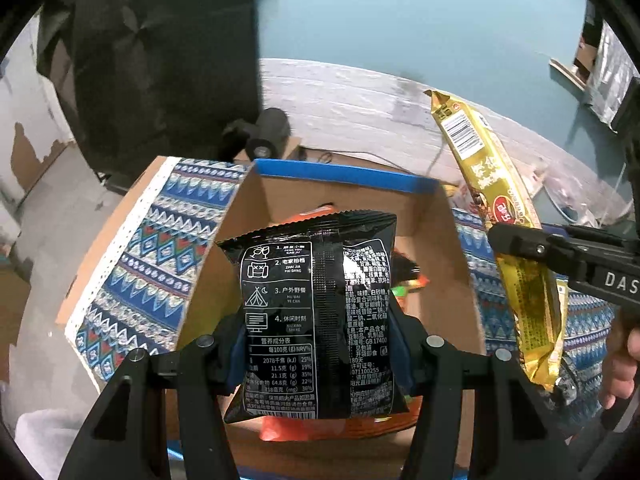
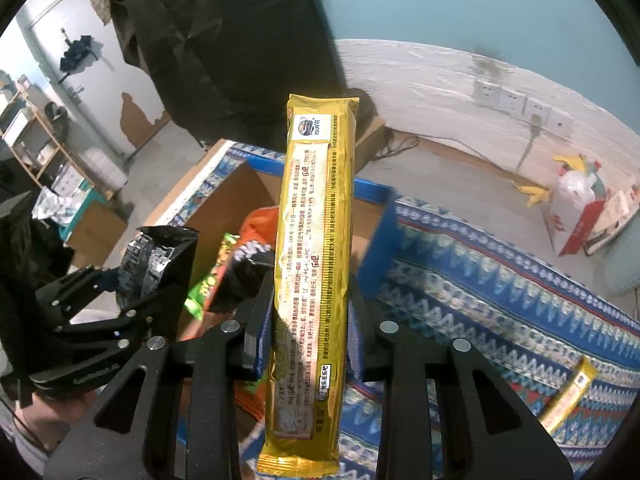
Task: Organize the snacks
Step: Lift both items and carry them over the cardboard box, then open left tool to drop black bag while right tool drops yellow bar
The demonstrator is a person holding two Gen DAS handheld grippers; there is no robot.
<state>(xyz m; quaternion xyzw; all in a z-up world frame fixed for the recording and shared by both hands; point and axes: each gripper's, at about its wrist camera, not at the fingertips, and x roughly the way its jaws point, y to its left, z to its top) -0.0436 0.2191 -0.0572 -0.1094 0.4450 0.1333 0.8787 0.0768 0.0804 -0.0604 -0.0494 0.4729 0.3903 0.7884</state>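
Observation:
A black snack bag with white print stands upright between the jaws of my left gripper, which is shut on it above an open cardboard box. Orange and green packets lie inside the box. My right gripper is shut on a long gold biscuit pack, held upright over the box's right side. In the left wrist view that gold biscuit pack hangs at the right, clamped by the right gripper. The right wrist view shows the left gripper with the black snack bag at lower left.
The box has a blue rim and rests on a blue patterned cloth. Another gold pack lies on the cloth at lower right. A black chair stands behind the box. A white bag sits on the floor by the wall.

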